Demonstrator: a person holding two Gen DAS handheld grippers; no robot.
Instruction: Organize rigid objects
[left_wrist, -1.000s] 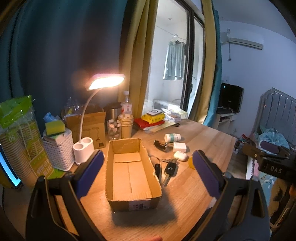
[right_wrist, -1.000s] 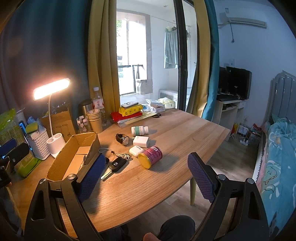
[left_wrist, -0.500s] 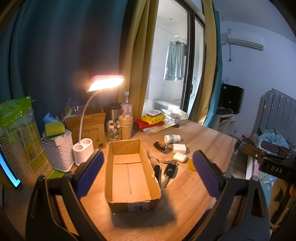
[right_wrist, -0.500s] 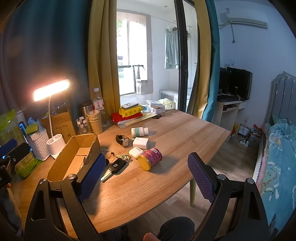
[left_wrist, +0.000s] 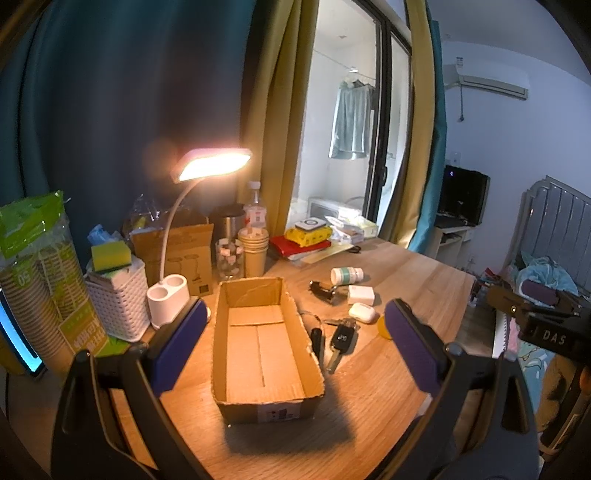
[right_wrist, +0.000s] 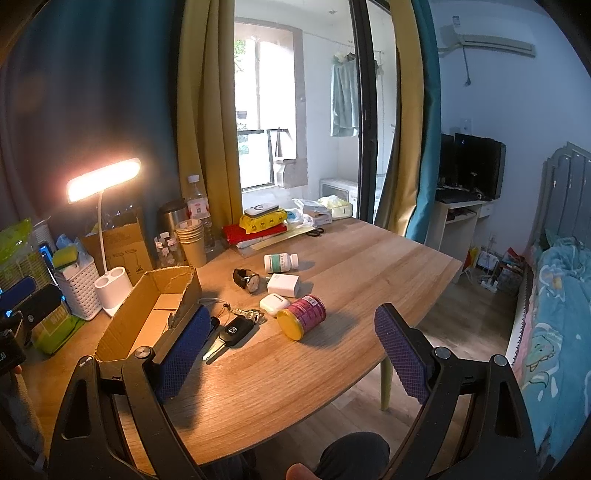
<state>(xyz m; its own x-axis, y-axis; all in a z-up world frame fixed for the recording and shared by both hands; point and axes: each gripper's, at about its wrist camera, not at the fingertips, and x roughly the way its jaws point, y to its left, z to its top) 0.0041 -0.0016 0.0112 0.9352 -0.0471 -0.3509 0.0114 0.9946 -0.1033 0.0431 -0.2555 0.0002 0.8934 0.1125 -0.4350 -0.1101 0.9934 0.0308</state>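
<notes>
The left wrist view looks forward and down between the spread fingers of the left claw (left_wrist: 295, 339), close above the open brown cardboard box (left_wrist: 264, 347) on the wooden tabletop (left_wrist: 406, 266), facing the curtained window. The right wrist view, framed by the right claw (right_wrist: 291, 350), sits further right and further back, facing the same window. Both views share the box (right_wrist: 147, 314), the black car key (left_wrist: 341, 338) (right_wrist: 234, 332) and the lit white desk lamp (left_wrist: 212, 166) (right_wrist: 103, 179).

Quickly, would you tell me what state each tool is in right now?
Left tool: open, holding nothing.
Right tool: open, holding nothing.
</notes>
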